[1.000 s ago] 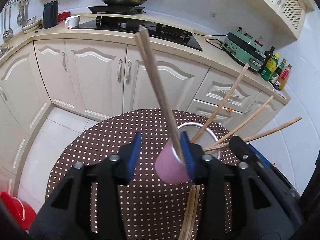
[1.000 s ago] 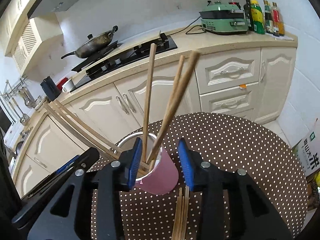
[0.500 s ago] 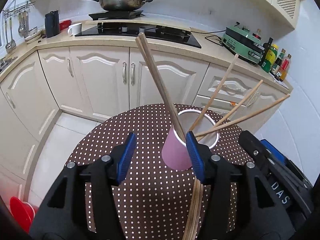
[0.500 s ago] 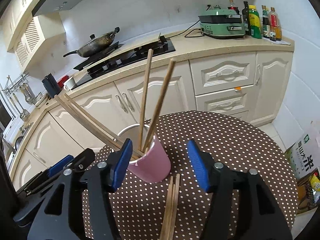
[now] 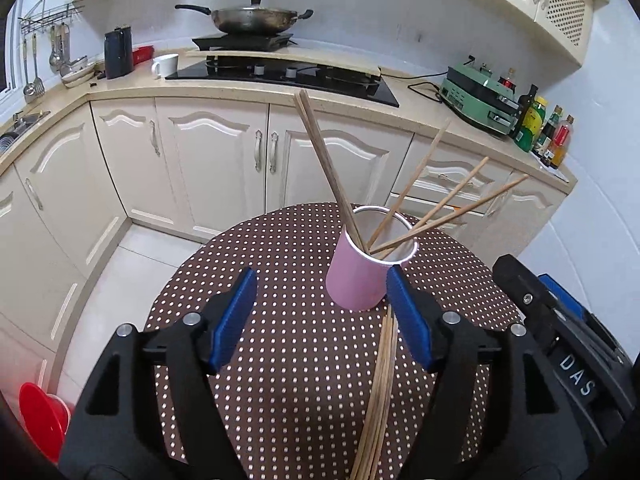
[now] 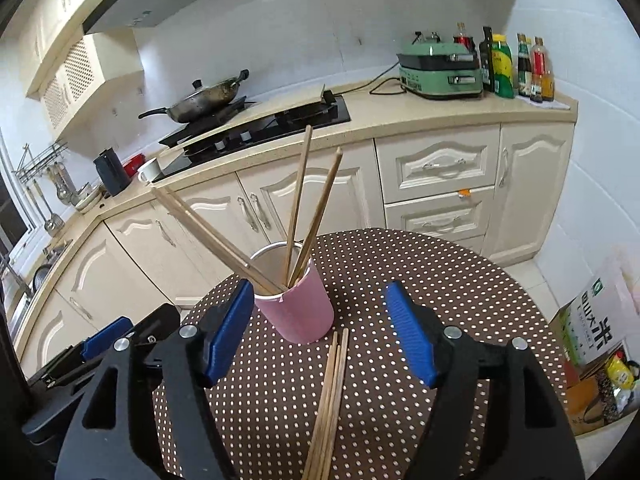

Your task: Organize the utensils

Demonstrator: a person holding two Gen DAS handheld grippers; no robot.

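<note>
A pink cup point(image 5: 360, 276) stands upright on the round brown polka-dot table point(image 5: 260, 264) and holds several wooden chopsticks point(image 5: 326, 172) that lean outward. A bundle of loose chopsticks point(image 5: 380, 392) lies flat on the table just in front of the cup. My left gripper point(image 5: 320, 316) is open and empty, its jaws wide apart, a little short of the cup. In the right wrist view the cup point(image 6: 298, 312) and the loose chopsticks point(image 6: 328, 400) show too. My right gripper point(image 6: 320, 332) is open and empty, short of the cup.
Cream kitchen cabinets point(image 5: 208, 160) and a counter with a stove and pan point(image 5: 256, 20) curve behind the table. The right gripper's body point(image 5: 568, 344) sits at the table's right side. A red bucket point(image 5: 40, 416) stands on the floor at left. Bags point(image 6: 596, 344) stand on the floor at right.
Both grippers have opened wide and pulled back from the pink cup. The cup now stands free on the table with the chopsticks in it.
</note>
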